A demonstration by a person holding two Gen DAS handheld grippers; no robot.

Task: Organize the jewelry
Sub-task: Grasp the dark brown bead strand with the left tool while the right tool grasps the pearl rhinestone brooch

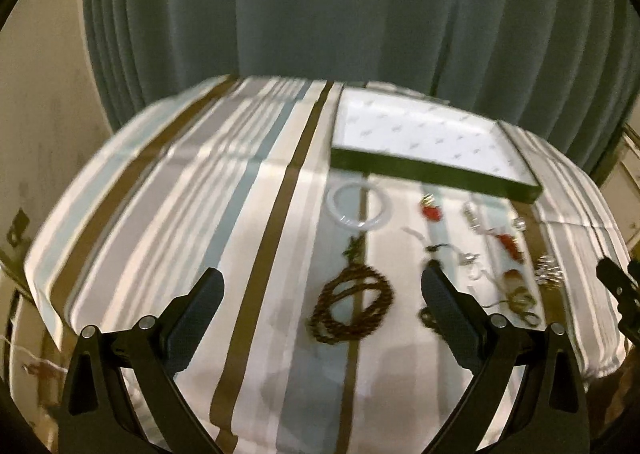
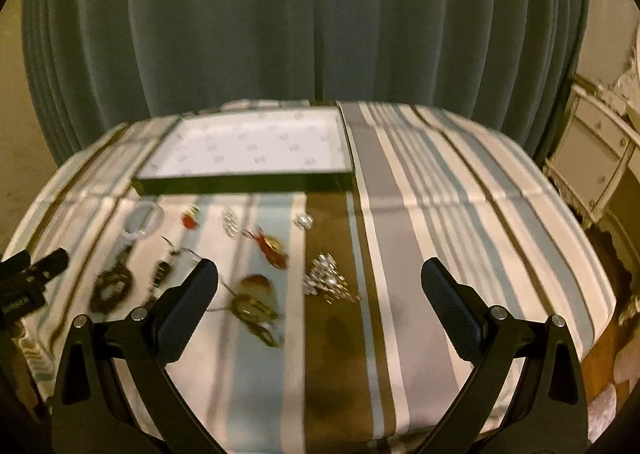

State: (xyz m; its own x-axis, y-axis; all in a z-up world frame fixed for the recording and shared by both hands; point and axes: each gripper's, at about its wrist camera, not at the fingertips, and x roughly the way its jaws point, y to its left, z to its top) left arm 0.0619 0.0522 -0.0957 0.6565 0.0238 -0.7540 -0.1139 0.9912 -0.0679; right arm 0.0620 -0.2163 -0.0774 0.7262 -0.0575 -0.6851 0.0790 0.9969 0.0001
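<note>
Jewelry lies scattered on a striped tablecloth [image 1: 160, 214] in front of a shallow dark-rimmed tray [image 1: 432, 170] lined with white paper, also in the right wrist view [image 2: 244, 182]. A white bangle [image 1: 360, 204] and a coiled brown bead necklace [image 1: 352, 306] lie nearest my left gripper [image 1: 324, 286], which is open and empty above them. Red earrings [image 2: 272, 250], a silver cluster [image 2: 328, 282] and an amber pendant on a cord [image 2: 256, 294] lie ahead of my right gripper [image 2: 320, 278], open and empty.
A grey-green curtain [image 1: 360, 14] hangs behind the table. A pale carved cabinet [image 2: 592, 158] stands at the right. The right gripper's tip shows at the left view's right edge [image 1: 616, 282]; the left gripper shows in the right view [image 2: 36, 274].
</note>
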